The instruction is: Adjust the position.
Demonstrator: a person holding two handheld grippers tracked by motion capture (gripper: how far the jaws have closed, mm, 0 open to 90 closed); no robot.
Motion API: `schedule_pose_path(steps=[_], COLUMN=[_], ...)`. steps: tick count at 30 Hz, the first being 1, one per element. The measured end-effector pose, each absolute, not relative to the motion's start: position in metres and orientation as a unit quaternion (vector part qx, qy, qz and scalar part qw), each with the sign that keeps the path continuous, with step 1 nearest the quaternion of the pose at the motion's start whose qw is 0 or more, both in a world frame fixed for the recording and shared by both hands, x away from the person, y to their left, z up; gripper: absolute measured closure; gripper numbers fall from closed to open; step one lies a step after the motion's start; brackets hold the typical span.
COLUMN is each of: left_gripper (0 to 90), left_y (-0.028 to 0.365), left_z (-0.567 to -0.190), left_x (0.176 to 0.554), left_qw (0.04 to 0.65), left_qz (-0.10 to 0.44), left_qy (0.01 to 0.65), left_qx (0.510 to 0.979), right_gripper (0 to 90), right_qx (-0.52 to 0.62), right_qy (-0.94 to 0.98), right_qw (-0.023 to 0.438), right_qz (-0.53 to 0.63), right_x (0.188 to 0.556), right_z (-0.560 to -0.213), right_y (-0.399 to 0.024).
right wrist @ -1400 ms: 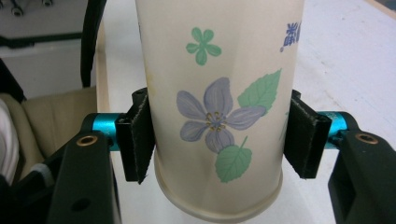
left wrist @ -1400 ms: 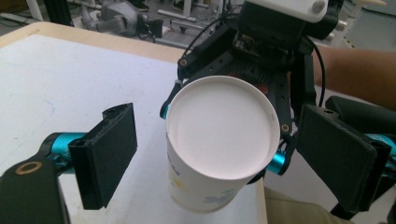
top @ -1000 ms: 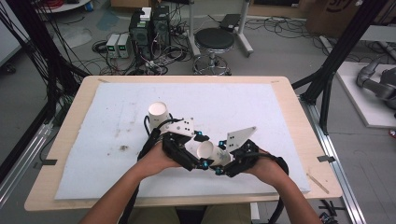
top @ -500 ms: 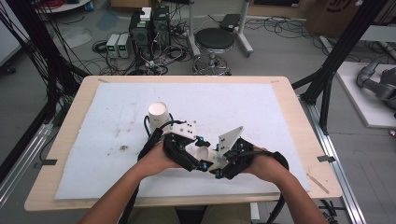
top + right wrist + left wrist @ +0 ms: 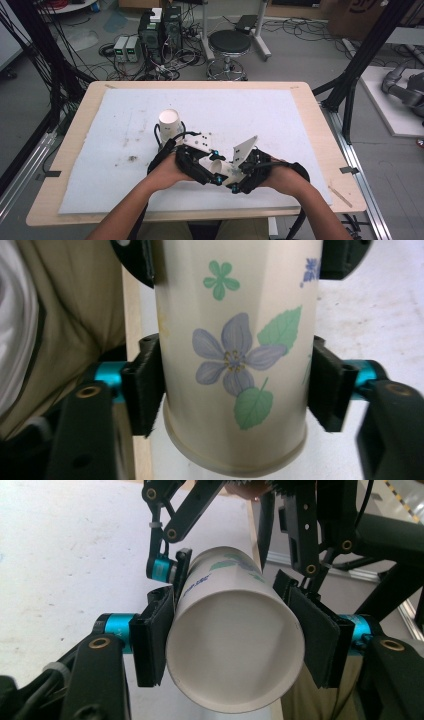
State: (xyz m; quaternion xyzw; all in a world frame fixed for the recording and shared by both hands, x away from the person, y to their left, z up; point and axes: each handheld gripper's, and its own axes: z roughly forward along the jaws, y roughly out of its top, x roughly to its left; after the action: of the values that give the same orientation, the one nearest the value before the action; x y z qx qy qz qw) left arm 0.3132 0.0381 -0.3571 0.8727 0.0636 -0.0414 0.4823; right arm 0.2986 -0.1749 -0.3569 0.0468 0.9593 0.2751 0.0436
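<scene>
Since the earlier frame, both hands have barely shifted; the change lies in the jaws. The left gripper [image 5: 207, 167] has closed from wide onto the flowered paper cup [image 5: 235, 640], and its pads now press the cup's wall on both sides near the open rim. The right gripper [image 5: 235, 390] has just been opening: the cup's base end lies between its jaws, its left pad at the wall, its right pad standing just clear. In the high view, the cup [image 5: 212, 162] is held level between the two grippers above the white mat [image 5: 300, 125], just in front of a second cup [image 5: 169, 125] standing upright on it.
</scene>
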Motion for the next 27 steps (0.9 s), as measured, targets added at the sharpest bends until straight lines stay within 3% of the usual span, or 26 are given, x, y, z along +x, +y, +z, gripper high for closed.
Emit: schedule_pose_path(steps=[2,5,27], left_gripper=[37.2,37.2,37.0], left_y=[0.042,0.044,0.072], left_z=[-0.358,-0.358,-0.371], left_x=[0.314,0.315,0.314], left_qw=[0.491,0.502,0.583], left_qz=[-0.037,-0.038,-0.021], left_qy=[0.073,0.077,0.104], left_qx=[0.867,0.861,0.806], right_gripper=[21.7,19.6,19.3], right_qx=[0.059,0.075,0.153], right_qy=[0.951,0.941,0.85], right_qw=[0.045,0.052,0.102], right_qz=[0.3,0.325,0.493], right_x=[0.299,0.298,0.287], right_z=[-0.356,-0.353,-0.353], right_y=[-0.179,-0.185,-0.234])
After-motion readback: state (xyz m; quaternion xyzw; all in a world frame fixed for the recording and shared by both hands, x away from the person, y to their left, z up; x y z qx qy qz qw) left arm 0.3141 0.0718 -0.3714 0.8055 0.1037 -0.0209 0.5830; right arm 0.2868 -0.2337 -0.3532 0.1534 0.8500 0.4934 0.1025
